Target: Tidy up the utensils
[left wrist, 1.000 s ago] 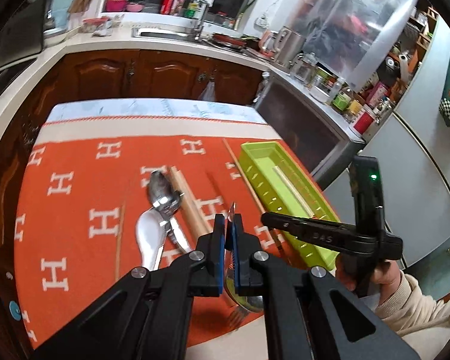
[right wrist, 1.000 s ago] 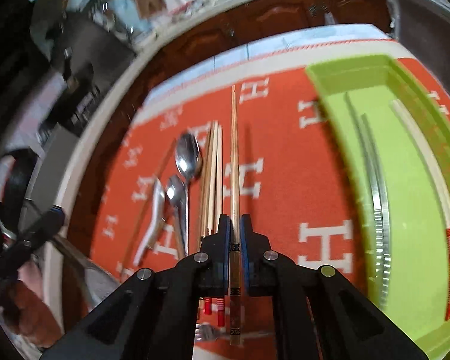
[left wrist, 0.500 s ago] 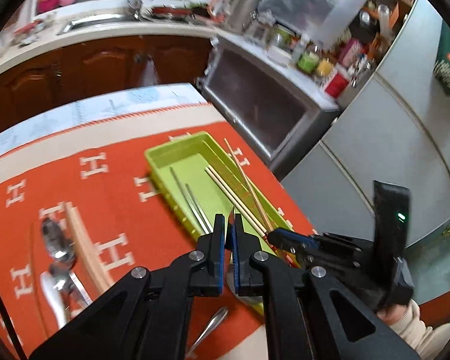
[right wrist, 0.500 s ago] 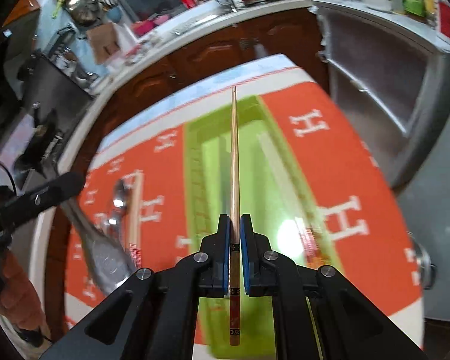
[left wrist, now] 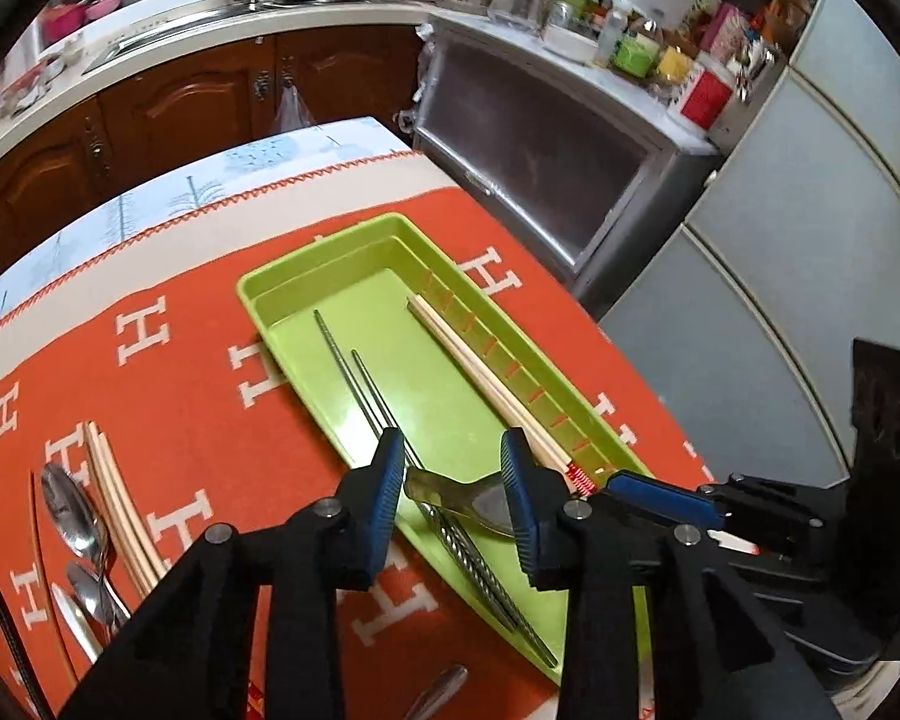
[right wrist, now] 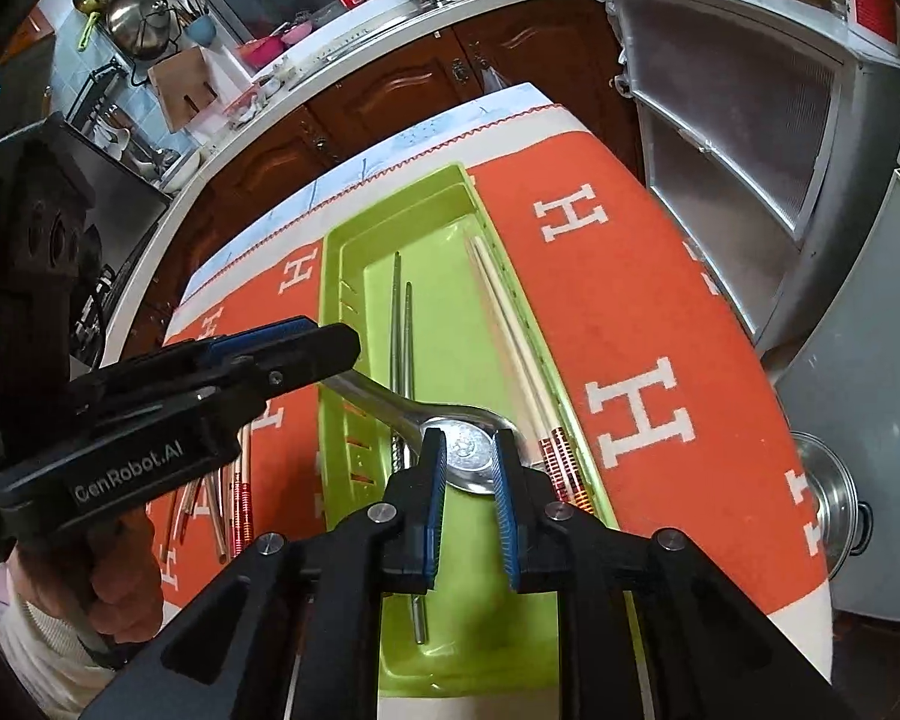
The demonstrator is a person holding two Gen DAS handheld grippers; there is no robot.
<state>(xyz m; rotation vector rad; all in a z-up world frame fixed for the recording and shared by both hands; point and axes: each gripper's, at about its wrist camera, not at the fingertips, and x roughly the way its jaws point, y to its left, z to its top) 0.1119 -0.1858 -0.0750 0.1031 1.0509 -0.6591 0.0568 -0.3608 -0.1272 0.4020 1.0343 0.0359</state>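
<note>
A green tray [left wrist: 258,291] [right wrist: 331,276] lies on the orange cloth. It holds two metal chopsticks [left wrist: 342,354] [right wrist: 397,312] and pale wooden chopsticks [left wrist: 468,360] [right wrist: 504,312] with red-banded ends. A metal spoon [right wrist: 471,456] [left wrist: 450,495] lies across the tray's near end. My left gripper [left wrist: 453,480] is open above the spoon's handle. My right gripper [right wrist: 469,462] is open and empty over the spoon's bowl.
On the cloth left of the tray lie spoons [left wrist: 66,507] and wooden chopsticks [left wrist: 114,498]; more chopsticks [right wrist: 237,492] show in the right wrist view. A fork handle [left wrist: 438,690] lies near the table's front edge. Kitchen cabinets [left wrist: 180,102] stand behind, a fridge [left wrist: 810,276] to the right.
Both grippers moved over the tray and opened. The right one let go of the wooden chopstick into the tray. The left one let go of the spoon, which now lies in the tray.
</note>
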